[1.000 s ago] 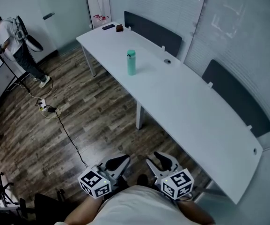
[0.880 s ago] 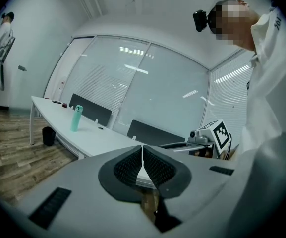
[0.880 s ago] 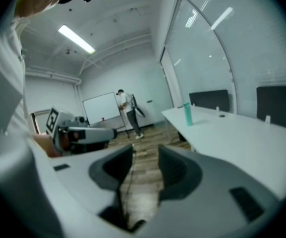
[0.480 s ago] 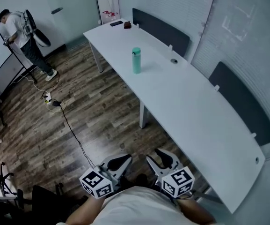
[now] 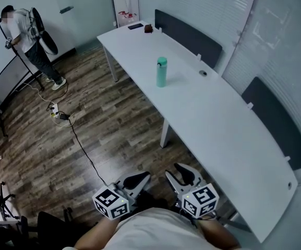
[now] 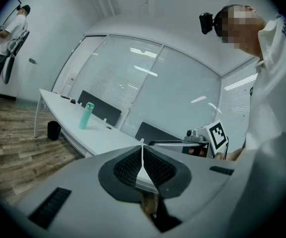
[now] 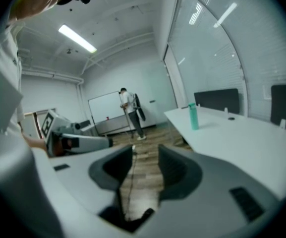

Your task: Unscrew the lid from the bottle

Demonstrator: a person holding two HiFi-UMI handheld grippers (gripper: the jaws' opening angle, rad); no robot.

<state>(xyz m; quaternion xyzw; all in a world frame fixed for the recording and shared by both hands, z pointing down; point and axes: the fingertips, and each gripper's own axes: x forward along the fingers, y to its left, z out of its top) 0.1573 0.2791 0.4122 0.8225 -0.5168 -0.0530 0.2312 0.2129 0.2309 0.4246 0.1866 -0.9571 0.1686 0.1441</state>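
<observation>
A teal bottle (image 5: 161, 72) with its lid on stands upright on the long white table (image 5: 218, 124), towards the far end. It also shows small in the left gripper view as the bottle (image 6: 86, 115) and in the right gripper view as the bottle (image 7: 193, 116). Both grippers are held close to the person's body, over the wooden floor and far short of the bottle. My left gripper (image 5: 142, 177) is shut with nothing in it; its pads meet in a thin line at the left gripper (image 6: 143, 148). My right gripper (image 5: 181, 169) is open and empty, with floor showing through the gap of the right gripper (image 7: 145, 151).
A person (image 5: 22, 27) stands by a whiteboard at the far left. A power strip and cable (image 5: 59, 116) lie on the floor. Dark panels (image 5: 189, 35) line the table's far side. Small dark items (image 5: 148, 28) sit at its far end. A black bin (image 6: 54, 130) stands under it.
The table and bottle have shifted right and down in the head view, and the far room has come closer. Both grippers stay at the bottom edge with their jaws unchanged.
</observation>
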